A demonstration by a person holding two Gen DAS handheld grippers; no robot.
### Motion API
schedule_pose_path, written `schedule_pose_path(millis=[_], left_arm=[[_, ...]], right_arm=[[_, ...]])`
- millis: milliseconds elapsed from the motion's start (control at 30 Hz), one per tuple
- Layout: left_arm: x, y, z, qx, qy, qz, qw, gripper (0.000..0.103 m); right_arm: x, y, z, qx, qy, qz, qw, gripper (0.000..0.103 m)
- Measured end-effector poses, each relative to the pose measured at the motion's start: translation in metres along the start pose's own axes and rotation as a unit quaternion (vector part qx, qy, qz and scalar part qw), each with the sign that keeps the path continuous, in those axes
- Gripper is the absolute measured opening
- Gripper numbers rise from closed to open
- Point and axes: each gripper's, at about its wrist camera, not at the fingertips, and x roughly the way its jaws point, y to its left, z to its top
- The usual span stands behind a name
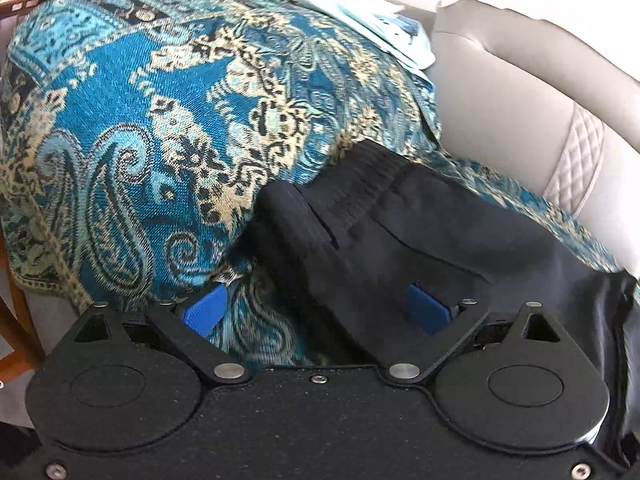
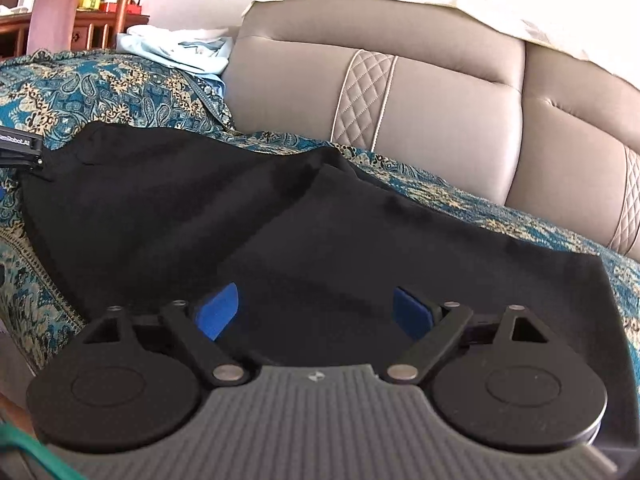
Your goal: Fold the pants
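Black pants (image 2: 248,216) lie spread on a sofa seat covered by a blue paisley throw (image 1: 160,120). In the left wrist view the ribbed waistband end (image 1: 360,208) is bunched and rises between the blue pads. My left gripper (image 1: 316,312) stands open, its pads wide apart around that cloth without pressing it. In the right wrist view my right gripper (image 2: 316,312) stands open low over the flat black cloth, nothing pinched between its pads. The left gripper's body (image 2: 20,148) shows at the pants' far left corner.
The beige leather sofa back (image 2: 440,112) with quilted stripes rises behind the seat. Light blue folded cloth (image 2: 180,52) lies on the throw near the back. Wooden furniture (image 2: 92,28) stands beyond the sofa's left end. A green cord (image 2: 24,444) crosses the lower left.
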Motion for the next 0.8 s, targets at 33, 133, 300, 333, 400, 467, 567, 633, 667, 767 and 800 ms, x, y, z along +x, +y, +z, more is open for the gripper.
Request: schedule_pose_path(millis=[33, 133, 300, 333, 400, 467, 567, 633, 667, 767, 800], left_arm=[[0.004, 0.0, 0.001, -0.005, 0.001, 0.003, 1.0, 0.097], [0.013, 0.0, 0.004, -0.006, 0.002, 0.008, 0.9999, 0.097], [0.023, -0.009, 0.004, 0.019, -0.001, 0.018, 0.9997, 0.098], [0.024, -0.01, 0.003, 0.023, -0.002, 0.018, 0.9996, 0.1], [0.026, -0.012, 0.002, 0.024, -0.003, 0.019, 0.9995, 0.1], [0.026, -0.013, 0.002, 0.022, -0.005, 0.019, 0.9996, 0.102], [0.028, -0.013, 0.003, 0.023, -0.007, 0.016, 0.9996, 0.102], [0.027, -0.013, 0.0, 0.031, -0.012, 0.012, 0.9994, 0.102], [0.027, -0.012, -0.002, 0.036, -0.017, 0.007, 0.9992, 0.102], [0.022, -0.005, -0.011, 0.036, -0.036, -0.01, 0.9986, 0.103], [0.021, -0.004, -0.013, 0.04, -0.043, -0.016, 0.9982, 0.103]], right_arm=[[0.0, -0.001, -0.001, 0.003, 0.0, 0.001, 1.0, 0.094], [0.001, -0.004, -0.003, 0.009, -0.001, 0.004, 1.0, 0.095], [0.001, -0.008, -0.005, 0.018, -0.002, 0.008, 1.0, 0.096], [0.001, -0.008, -0.005, 0.018, -0.002, 0.008, 1.0, 0.097], [0.001, -0.008, -0.005, 0.017, -0.002, 0.007, 1.0, 0.097], [0.002, -0.007, -0.005, 0.018, -0.002, 0.007, 1.0, 0.097], [0.003, -0.007, -0.004, 0.021, -0.002, 0.006, 1.0, 0.097], [0.003, -0.007, -0.004, 0.021, -0.002, 0.005, 1.0, 0.097], [0.003, -0.006, -0.004, 0.021, -0.002, 0.005, 1.0, 0.097], [0.003, -0.007, -0.004, 0.021, -0.002, 0.006, 1.0, 0.098], [0.003, -0.007, -0.004, 0.021, -0.002, 0.005, 1.0, 0.098]])
